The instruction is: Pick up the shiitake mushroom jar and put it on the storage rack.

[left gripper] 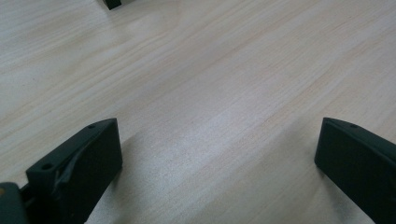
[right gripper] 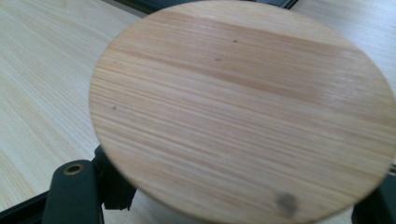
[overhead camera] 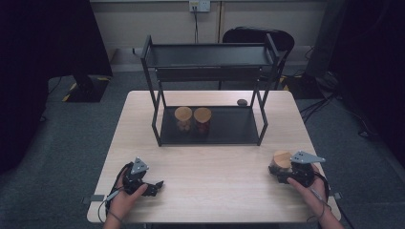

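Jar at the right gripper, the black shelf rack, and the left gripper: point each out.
Jar (right gripper: pixel 243 112), right gripper view, wooden lid top.
Black shelf rack (overhead camera: pixel 207 56), high view, top shelf.
Left gripper (left gripper: pixel 219 154), left gripper view, between its open jaws.

Dim room edges, evenly lit table (overhead camera: pixel 215 157) — soft shadows, slight blur

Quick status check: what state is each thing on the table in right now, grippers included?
Right gripper: shut on the jar on the table.
Jar on the table: upright, wooden lid on.
Left gripper: open, nothing between its jaws.
Two jars on the rack: upright, lidded, side by side.
Rack: top shelf bare.
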A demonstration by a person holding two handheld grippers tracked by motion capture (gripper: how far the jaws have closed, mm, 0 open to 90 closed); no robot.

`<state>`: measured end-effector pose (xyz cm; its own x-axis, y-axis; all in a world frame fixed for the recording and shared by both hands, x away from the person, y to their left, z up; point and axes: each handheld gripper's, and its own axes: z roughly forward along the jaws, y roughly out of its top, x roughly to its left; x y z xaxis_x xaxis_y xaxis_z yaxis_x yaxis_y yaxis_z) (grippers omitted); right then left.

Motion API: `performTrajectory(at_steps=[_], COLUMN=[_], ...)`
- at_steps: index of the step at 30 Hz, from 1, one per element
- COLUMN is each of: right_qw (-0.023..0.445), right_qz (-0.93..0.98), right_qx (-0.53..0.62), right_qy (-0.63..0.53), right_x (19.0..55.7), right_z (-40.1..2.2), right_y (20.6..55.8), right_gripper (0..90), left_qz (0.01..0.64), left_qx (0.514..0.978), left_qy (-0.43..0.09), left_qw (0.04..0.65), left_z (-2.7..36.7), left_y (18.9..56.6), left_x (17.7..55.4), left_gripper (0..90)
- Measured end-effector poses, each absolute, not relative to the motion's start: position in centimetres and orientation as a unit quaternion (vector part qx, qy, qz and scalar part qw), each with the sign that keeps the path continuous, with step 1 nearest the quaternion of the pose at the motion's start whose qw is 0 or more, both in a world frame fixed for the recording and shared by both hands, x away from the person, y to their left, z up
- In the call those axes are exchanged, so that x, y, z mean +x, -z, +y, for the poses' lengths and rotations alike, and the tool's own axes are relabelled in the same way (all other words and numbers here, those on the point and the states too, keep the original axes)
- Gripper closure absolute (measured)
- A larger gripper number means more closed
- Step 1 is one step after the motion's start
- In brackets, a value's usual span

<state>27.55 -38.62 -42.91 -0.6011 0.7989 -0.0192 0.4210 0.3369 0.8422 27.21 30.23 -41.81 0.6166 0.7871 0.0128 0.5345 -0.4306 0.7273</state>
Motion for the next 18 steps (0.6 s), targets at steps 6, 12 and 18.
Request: performTrajectory(at_steps=[6, 12, 18], right_qw=[0.223, 0.220, 0.220], right_qz=[0.786, 0.789, 0.792], right_qx=[0.388, 0.386, 0.379], right_qy=[-0.426, -0.424, -0.425], right_x=[27.49, 27.49, 27.43], right_z=[-38.61, -38.73, -38.72], right_y=[42.92, 42.75, 42.47], right_gripper=[25.5, 25.5, 25.5], left_qz=[0.400, 0.400, 0.400], left_qx=[0.827, 0.827, 0.827], left_qy=[-0.179, -0.179, -0.179], left_qw=[0.354, 0.354, 0.354], left_z=[30.23, 30.23, 30.23], left_y=[41.81, 41.81, 41.81], left_x=[27.21, 27.21, 27.21], left_gripper=[0.4, 0.4, 0.4])
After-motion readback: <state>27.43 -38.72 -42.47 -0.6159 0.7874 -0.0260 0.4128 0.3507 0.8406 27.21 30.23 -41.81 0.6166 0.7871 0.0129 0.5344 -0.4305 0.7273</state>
